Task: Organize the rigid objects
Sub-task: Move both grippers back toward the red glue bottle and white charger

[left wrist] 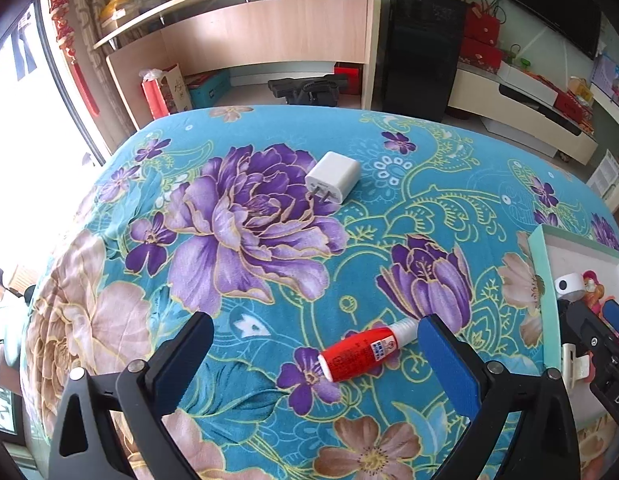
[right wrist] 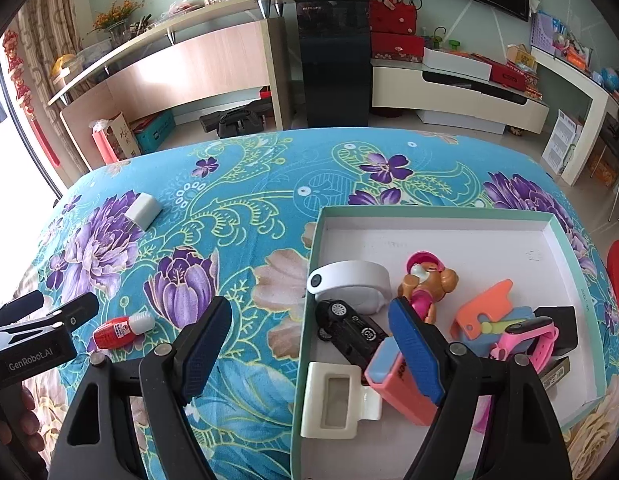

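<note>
The left claw [left wrist: 315,364] is spread wide and holds nothing; the red bottle [left wrist: 359,356] lies on the counter [left wrist: 269,300] between its fingers, close to the right one, touching neither. Farther ahead of this claw lies the white charger [left wrist: 332,178]. The right claw [right wrist: 309,354] is also spread and empty, above the near left edge of the box [right wrist: 429,212]. The box holds a black car [right wrist: 349,330], a white band [right wrist: 349,276] and a toy dog [right wrist: 427,280].
</note>
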The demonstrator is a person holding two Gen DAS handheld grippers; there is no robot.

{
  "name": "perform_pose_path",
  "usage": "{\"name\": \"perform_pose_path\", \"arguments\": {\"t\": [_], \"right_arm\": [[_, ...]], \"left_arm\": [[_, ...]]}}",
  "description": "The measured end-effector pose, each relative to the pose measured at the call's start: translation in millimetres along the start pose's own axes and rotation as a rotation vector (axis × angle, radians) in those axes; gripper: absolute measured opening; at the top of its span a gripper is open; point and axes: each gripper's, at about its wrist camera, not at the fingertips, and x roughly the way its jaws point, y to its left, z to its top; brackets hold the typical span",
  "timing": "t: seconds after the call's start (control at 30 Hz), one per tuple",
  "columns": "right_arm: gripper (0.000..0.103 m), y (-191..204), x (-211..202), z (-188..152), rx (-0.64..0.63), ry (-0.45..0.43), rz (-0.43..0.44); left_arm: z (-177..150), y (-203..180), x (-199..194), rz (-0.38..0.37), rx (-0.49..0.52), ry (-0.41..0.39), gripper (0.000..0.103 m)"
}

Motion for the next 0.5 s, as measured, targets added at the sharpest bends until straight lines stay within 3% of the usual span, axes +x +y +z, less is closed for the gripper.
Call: {"name": "perform_pose_path", "arguments": {"t": [0.37, 0.5], "right_arm": [[0.082, 58.6, 19.3, -5.5, -0.085, 0.035, 0.097], [0.082, 83.2, 30.1, -10.6, -0.132, 0.056, 0.142]], "left_arm": [[-7.4, 48.0, 14.2, 0.094, -0.098, 0.036, 0.103], [-11.3, 59.3, 26.4, 0.092, -0.119, 0.071, 0.103]]}}
